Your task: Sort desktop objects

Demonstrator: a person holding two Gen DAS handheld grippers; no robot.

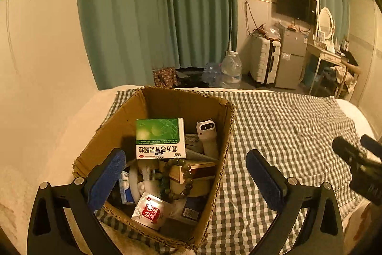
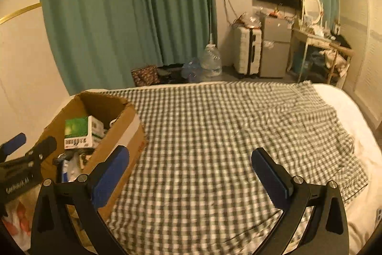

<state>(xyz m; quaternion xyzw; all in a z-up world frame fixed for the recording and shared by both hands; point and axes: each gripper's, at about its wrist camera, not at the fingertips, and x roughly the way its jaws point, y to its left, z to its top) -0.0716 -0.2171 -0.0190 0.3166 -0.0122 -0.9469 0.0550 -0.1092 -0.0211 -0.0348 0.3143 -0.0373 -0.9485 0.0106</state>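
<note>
Both grippers stand released with nothing between their blue pads: the left gripper (image 1: 186,173) hangs over the open cardboard box (image 1: 114,126), its left pad above the box's near-left rim and its right pad outside the box over the cloth, while the right gripper (image 2: 191,173) hovers above bare checked cloth (image 2: 214,123) to the right of the box. We note the box sits at the left end of the cloth on the bed, beside the wall, and it already holds what we take to be the task's objects: a green-and-white medicine box (image 1: 160,138) leaning on the pile, a white handheld device (image 1: 207,136) propped upright against the right wall, a green bead bracelet (image 1: 179,177) draped over a small wooden box (image 1: 198,170), a white comb (image 1: 150,175), and a red-and-white sachet (image 1: 151,212) near the front. We see no loose item left on the cloth in either view, so we judge the sorting is at or near its end. We read the wide jaws as those of grippers with nothing left to carry. In the left wrist view the right gripper shows at the right edge, well apart from the box. Small items lower in the pile are too dark for us to name.
</note>
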